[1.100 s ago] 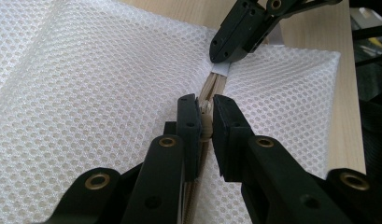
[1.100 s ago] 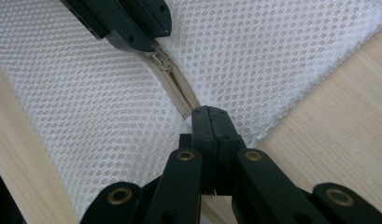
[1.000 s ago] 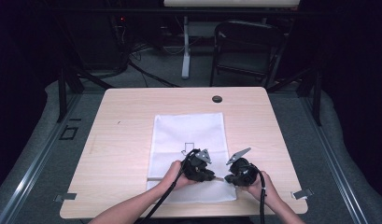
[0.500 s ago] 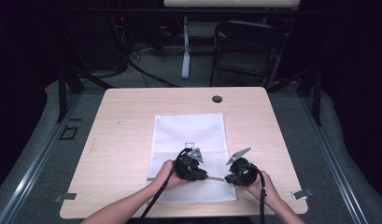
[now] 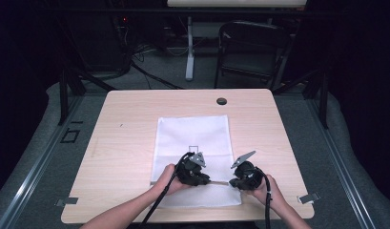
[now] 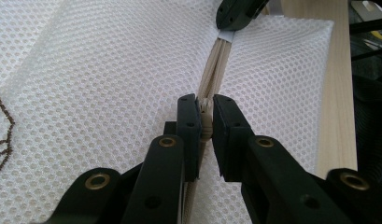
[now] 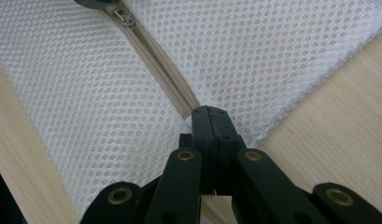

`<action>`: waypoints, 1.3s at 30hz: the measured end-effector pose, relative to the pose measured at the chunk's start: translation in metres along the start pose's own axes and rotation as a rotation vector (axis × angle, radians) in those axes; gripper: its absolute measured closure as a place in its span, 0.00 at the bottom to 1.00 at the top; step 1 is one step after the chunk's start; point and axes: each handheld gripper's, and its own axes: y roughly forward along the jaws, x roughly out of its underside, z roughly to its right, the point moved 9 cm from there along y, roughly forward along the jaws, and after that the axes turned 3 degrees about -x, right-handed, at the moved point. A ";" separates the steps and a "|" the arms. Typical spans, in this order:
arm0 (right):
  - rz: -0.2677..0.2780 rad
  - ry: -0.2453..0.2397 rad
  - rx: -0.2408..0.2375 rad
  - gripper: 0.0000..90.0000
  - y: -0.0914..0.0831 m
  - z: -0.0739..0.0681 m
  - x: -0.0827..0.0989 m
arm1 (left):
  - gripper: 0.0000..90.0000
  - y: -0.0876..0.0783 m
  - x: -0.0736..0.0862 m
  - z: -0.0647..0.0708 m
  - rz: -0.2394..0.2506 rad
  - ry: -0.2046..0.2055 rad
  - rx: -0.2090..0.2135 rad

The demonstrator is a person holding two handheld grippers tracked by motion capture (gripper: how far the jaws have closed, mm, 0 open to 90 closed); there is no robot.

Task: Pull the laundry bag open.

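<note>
A white mesh bag [image 5: 192, 133] lies flat on the wooden table [image 5: 121, 143], with a beige zipper [image 5: 220, 182] running across near its front edge. My left gripper [image 5: 208, 180] is shut on the zipper pull [image 6: 206, 126], which sits pinched between its jaws [image 6: 205, 105]. To its right, my right gripper [image 5: 231, 182] is shut on the zipper's end at the bag's right edge [image 7: 210, 112]. The zipper tape [image 7: 158, 60] stretches between the two, and in the right gripper view the slider [image 7: 124, 17] shows at its far end.
A dark cable hole [image 5: 221, 101] sits near the table's far edge. A small square mark [image 5: 193, 149] is printed on the bag. A folding chair [image 5: 250, 52] and a stand [image 5: 189, 52] are on the floor behind the table. Bare wood lies left of the bag.
My left gripper has shifted a little to the left along the zipper, widening the gap to the right gripper. The right gripper has stayed put.
</note>
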 end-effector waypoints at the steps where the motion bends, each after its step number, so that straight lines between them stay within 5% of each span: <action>1: 0.006 0.003 0.001 1.00 0.000 0.000 0.000 | 0.91 0.000 0.001 0.000 -0.006 0.007 -0.003; 39: 0.005 -0.009 0.011 1.00 0.000 0.000 0.000 | 0.91 -0.018 0.017 -0.006 0.000 -0.014 0.004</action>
